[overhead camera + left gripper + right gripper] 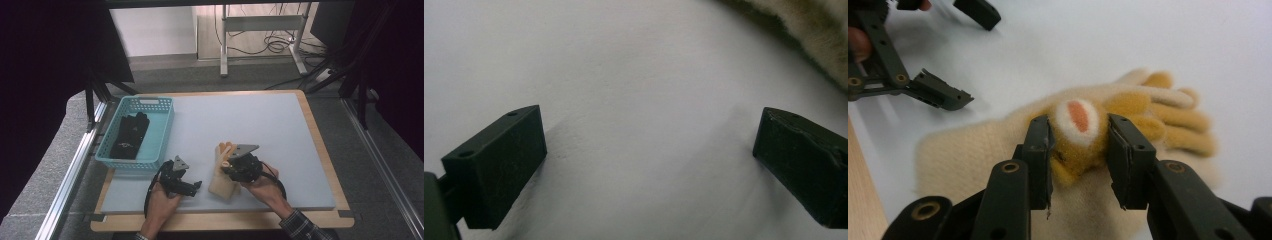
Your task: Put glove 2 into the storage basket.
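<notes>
My right tool (pixel 1079 150) pinches the cream glove (pixel 998 150) at its thumb (orange-tipped); my left tool (pixel 649 165) stands spread over bare worktop (pixel 624 60). I judge a slow, straight lift toward the basket (pixel 162 131) best, grip kept firm.

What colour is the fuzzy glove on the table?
The glove is cream with mustard-yellow fingers and an orange spot ringed in white, best seen in the right gripper view.

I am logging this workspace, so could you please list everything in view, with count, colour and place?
glove: one, cream with yellow fingers, on the mat near the front edge
black gloves: looks like a pair, inside the basket
basket: one, turquoise, at the mat's left edge
mat: one, pale grey, covering the table
table: one, wood rim
left tongs: black, open, beside the glove
right tongs: black, pinching a raised fold of the glove
</notes>
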Motion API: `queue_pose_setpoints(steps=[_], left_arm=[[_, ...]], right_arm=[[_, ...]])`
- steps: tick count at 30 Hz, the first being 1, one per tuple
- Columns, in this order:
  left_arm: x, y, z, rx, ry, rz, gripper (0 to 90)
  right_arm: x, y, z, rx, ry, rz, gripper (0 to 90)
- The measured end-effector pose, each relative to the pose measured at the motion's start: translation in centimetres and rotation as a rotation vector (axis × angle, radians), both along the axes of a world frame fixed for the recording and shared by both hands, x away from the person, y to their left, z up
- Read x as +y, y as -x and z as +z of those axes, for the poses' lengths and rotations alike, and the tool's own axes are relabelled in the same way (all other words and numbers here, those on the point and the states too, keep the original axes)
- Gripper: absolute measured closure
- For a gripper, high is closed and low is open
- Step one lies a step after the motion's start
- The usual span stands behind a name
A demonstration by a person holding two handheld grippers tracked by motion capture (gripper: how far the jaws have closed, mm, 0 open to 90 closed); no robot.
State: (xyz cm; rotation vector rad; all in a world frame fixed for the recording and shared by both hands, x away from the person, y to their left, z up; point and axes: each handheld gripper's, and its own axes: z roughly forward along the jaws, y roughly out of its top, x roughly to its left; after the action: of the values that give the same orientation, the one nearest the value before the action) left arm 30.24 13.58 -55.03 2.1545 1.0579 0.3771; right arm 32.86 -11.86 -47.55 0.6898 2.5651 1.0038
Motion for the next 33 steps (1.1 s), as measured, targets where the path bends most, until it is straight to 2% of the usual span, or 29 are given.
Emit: queue_pose_setpoints(steps=[3,5,7,8,12,14,17,20,23,27,30,33], left_arm=[[0.0,0.0,0.0,0.000,0.000,0.000,0.9],[0.0,0.0,0.0,0.000,0.000,0.000,0.8],[0.0,0.0,0.0,0.000,0.000,0.000,0.9],[0.0,0.0,0.0,0.000,0.000,0.000,0.9],[0.0,0.0,0.0,-0.002,-0.003,-0.002,0.9],[0.0,0.0,0.0,-0.002,0.000,-0.001,0.9],[0.0,0.0,0.0,-0.002,-0.002,-0.002,0.9],[0.0,0.0,0.0,-0.002,-0.002,-0.001,0.9],[0.0,0.0,0.0,-0.002,-0.001,-0.001,0.9],[0.0,0.0,0.0,-0.002,-0.002,-0.002,0.9],[0.0,0.0,0.0,-0.002,-0.001,-0.002,0.9],[0.0,0.0,0.0,-0.001,-0.005,-0.004,0.8]], right_arm=[[-0.5,-0.2,2.0,-0.061,0.015,0.064,63.7],[-0.3,-0.6,2.9,-0.071,0.036,0.107,63.6],[0.1,-1.1,3.1,-0.049,0.045,0.147,63.2],[0.3,-1.5,2.8,-0.022,0.049,0.160,62.9],[0.4,-2.8,0.3,0.100,0.062,0.158,60.0],[0.0,-3.1,-1.1,0.149,0.042,0.147,54.7],[-0.7,-3.2,-1.1,0.170,-0.022,0.144,40.3],[-1.8,-3.3,0.1,0.133,-0.067,0.116,37.9],[-3.4,-3.6,1.1,0.112,-0.102,0.050,49.1],[-5.1,-3.9,1.0,0.103,-0.102,-0.037,69.8],[-5.8,-3.9,0.4,0.116,-0.104,-0.053,75.7],[-5.9,-3.8,-0.3,0.128,-0.100,-0.054,76.5]])
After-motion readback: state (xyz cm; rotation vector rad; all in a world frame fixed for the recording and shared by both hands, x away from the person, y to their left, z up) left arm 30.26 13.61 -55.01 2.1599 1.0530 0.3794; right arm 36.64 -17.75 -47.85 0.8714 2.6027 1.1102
